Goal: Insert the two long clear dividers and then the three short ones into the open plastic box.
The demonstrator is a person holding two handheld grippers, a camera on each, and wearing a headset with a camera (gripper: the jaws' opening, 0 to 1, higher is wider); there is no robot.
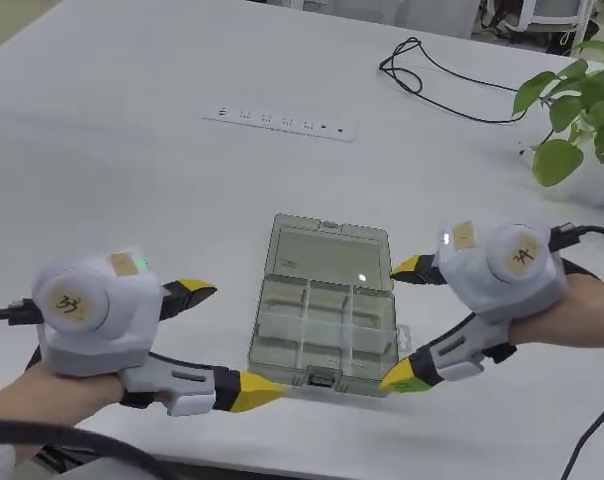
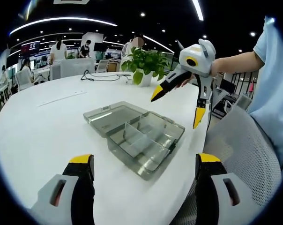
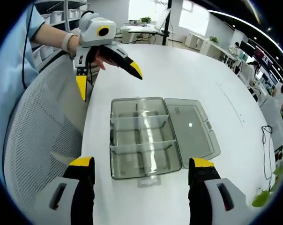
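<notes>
Clear thin plastic dividers, apparently already seated as grid inside open smoky transparent plastic box on white table, probably light, stiff, slippery, brittle, so best pinched by top edge; yellow-tipped left gripper at 9 o'clock, right gripper at 3 o'clock of box, jaws spread, grasping nothing.
</notes>
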